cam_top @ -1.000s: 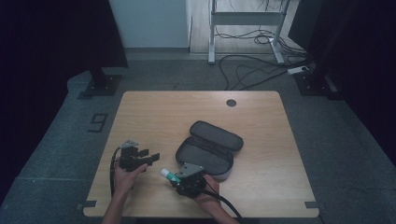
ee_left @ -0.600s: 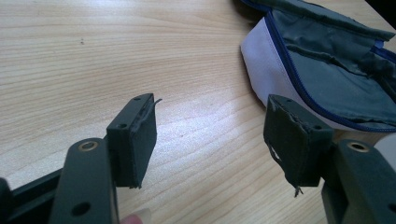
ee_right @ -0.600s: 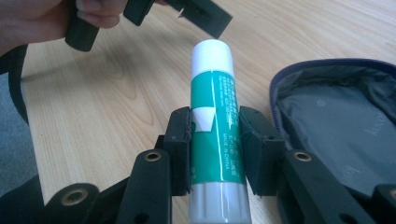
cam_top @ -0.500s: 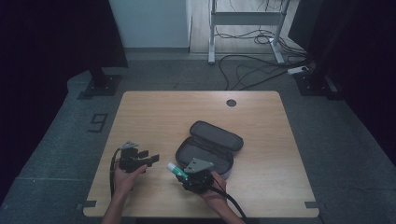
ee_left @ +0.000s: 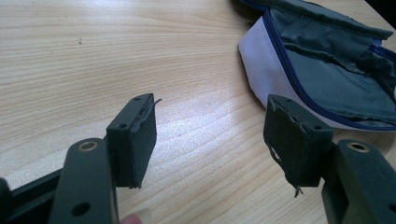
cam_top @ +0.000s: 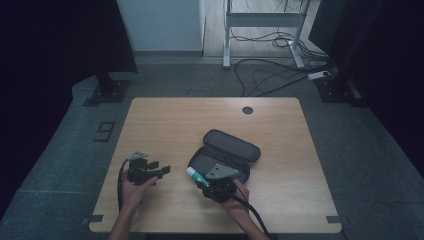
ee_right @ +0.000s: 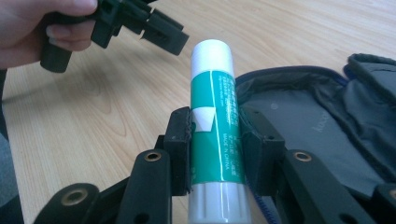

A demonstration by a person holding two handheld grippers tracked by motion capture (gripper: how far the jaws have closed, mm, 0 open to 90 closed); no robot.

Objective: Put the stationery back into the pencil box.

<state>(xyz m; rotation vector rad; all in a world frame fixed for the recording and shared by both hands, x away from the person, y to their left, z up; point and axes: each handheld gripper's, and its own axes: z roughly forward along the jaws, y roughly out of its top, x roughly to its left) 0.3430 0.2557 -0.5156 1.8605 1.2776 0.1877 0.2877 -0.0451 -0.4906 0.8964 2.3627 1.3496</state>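
My left gripper (cam_top: 161, 170) sits low at the near left of the worktop, jaws standing wide apart with nothing between them, my hand (cam_top: 134, 187) wrapped round its handle. My right gripper (ee_right: 215, 133), near centre, points far-left with its jaws clamped, forearm coming in from the near edge.

Your high view looks down on the counter (cam_top: 165, 120) from afar; both gripper views skim close, sharing the open pouch (cam_top: 227, 150) (ee_left: 327, 79) (ee_right: 317, 126).

A green-and-white glue stick (ee_right: 215, 116), a grey pouch (ee_right: 322, 126) with blue zip, a light wood-grain table (cam_top: 170, 125).
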